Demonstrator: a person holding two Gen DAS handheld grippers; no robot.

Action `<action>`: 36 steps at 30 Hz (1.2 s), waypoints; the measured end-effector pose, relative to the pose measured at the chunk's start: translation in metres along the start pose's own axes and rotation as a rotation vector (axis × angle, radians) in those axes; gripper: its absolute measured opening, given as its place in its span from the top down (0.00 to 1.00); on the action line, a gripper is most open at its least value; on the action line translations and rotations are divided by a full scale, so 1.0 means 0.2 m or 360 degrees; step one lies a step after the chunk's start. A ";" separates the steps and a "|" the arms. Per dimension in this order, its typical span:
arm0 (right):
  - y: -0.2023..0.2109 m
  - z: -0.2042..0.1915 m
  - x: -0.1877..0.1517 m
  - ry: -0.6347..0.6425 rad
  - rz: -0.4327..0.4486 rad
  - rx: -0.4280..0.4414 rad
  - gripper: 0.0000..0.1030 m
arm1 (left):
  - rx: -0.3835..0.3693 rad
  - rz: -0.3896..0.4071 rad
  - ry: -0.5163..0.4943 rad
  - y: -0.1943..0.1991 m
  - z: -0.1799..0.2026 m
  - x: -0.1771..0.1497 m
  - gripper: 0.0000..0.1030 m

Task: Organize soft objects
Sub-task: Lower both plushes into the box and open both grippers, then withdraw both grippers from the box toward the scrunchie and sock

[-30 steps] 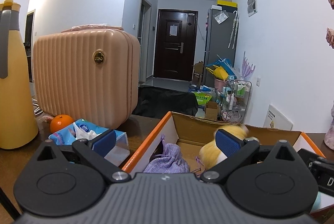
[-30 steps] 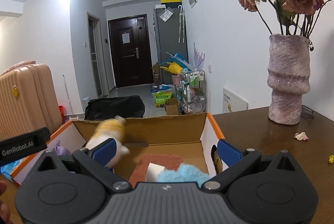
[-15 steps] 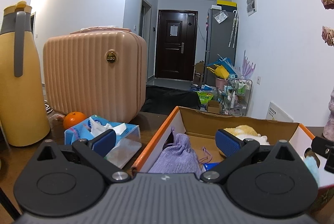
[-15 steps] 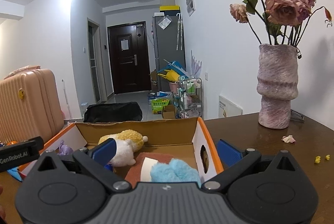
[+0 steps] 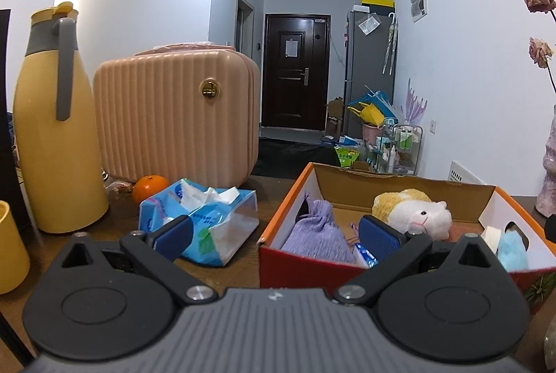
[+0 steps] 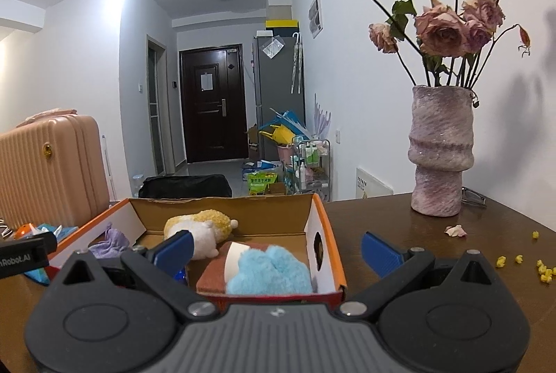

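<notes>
Nearest in each wrist view, both sets of jaws are seen spread wide with nothing between them. The left gripper (image 5: 274, 234) is held low over the bench (image 5: 114, 223), its span bridging the tissue pack (image 5: 198, 216) on its left side and the near left corner of the cardboard box (image 5: 299, 261) on its right. The right gripper (image 6: 276, 249) is aimed at the box's right half, with the fluffy blue item (image 6: 271, 272) lying just ahead and almost centred between its jaws.

Inside the box, the soft things are already gathered: the blue item resting on a brown pad (image 6: 212, 275), a purple knit pouch (image 5: 318, 235) at the left end, and, further back, a yellow-and-white plush animal (image 5: 413, 211) lying on its side, its long axis running across the box. The pouch is nearer the left gripper, the blue item nearer the right.

No further soft toy is seen loose on the bench; the tissue pack is judged the only soft candidate left outside, and the left gripper is nearest to it. Beyond stand the pink case (image 5: 173, 115) and the vase (image 6: 439, 150).
</notes>
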State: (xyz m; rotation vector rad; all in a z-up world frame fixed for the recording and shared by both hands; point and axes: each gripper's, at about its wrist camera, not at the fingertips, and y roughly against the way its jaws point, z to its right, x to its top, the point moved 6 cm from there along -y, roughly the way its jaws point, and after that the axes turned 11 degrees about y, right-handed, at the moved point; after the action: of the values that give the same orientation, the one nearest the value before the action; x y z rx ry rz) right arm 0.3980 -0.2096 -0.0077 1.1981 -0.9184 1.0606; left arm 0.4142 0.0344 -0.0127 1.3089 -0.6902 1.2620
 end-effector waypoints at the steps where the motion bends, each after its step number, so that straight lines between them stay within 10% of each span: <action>1: 0.02 0.00 0.00 0.0004 0.0005 0.0000 0.00 | 0.0001 -0.0002 0.0000 0.01 -0.01 0.00 0.00; 36: 0.51 0.09 -0.24 0.0079 0.0025 0.0041 0.00 | -0.0089 -0.0106 -0.0041 0.44 -0.21 -0.16 0.00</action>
State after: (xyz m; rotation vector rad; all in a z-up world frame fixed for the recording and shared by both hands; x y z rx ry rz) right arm 0.2868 -0.2299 -0.0232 1.1826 -0.8793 1.1130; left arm 0.3125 0.0477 -0.0225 1.2939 -0.6899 1.1666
